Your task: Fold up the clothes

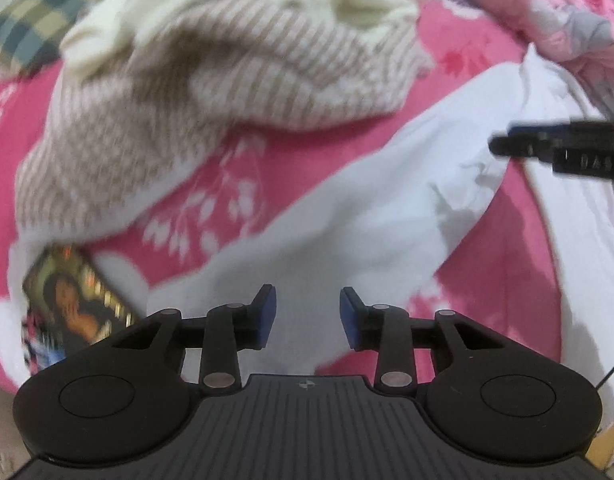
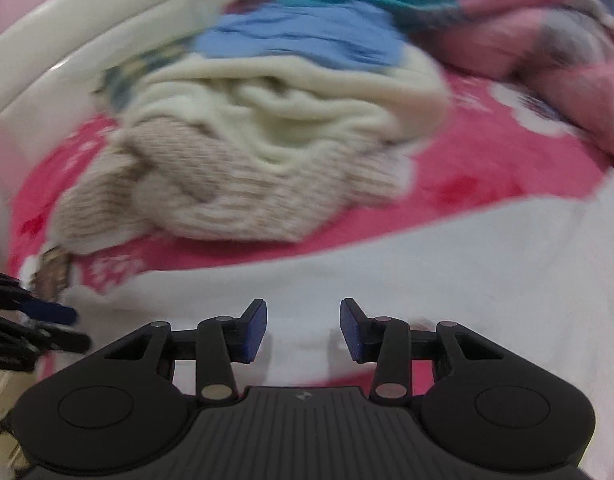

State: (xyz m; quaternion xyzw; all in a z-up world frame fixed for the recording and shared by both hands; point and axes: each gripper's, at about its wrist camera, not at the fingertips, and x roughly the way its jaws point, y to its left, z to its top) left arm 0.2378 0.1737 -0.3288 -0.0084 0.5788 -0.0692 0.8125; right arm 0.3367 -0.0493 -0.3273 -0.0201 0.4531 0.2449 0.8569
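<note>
A white garment [image 1: 347,208] lies spread on a pink flowered bedsheet [image 1: 243,168]; in the right wrist view the same white garment [image 2: 427,264] fills the lower half. My left gripper [image 1: 308,316] hovers open just over its near edge, nothing between the blue pads. My right gripper [image 2: 303,328] is also open above the white cloth. The right gripper's fingers [image 1: 547,148] show at the right edge of the left wrist view; the left gripper's fingers [image 2: 47,320] show at the left edge of the right wrist view. Both views are blurred.
Behind the white garment sits a heap: a beige striped knit [image 1: 211,92], a cream knit [image 2: 291,104], blue clothes [image 2: 307,36] and a checked cloth [image 1: 23,28]. A picture card [image 1: 79,304] lies at left. A pink quilt [image 2: 547,40] is bunched at right, a white headboard [image 2: 67,40] behind.
</note>
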